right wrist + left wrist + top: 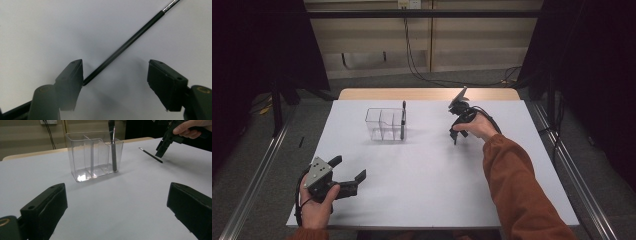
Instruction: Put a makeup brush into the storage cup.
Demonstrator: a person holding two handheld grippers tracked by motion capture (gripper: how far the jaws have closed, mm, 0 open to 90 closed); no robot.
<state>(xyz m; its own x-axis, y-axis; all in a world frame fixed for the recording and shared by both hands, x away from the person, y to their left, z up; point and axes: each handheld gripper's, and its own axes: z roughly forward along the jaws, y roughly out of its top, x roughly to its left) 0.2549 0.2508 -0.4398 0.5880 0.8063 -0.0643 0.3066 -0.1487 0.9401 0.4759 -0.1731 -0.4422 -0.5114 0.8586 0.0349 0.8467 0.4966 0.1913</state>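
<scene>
From where I sit, my right gripper (455,136) hangs over the far right part of the white surface (427,185), pointing down at a thin black brush (125,46) that lies flat there. In the right gripper view its jaws stand apart, one on each side of the near end of the brush; the handle's tip sits right at the edge of one pad, and I cannot tell whether it touches, while the other pad is well clear, so nothing is gripped. The brush runs away diagonally from the jaws, with a silver ferrule at its far end. In the left gripper view I see the same brush (150,155) lying on the surface just under the right gripper (162,152), to the right of the clear organizer (93,155). That organizer (384,124) stands upright near the middle of the far half of the surface, split into compartments, and a dark slim tool (113,147) stands upright in its rightmost compartment. My left gripper (348,175) rests low at the near left corner of the surface, well apart from everything, its jaws spread wide with nothing between them.
</scene>
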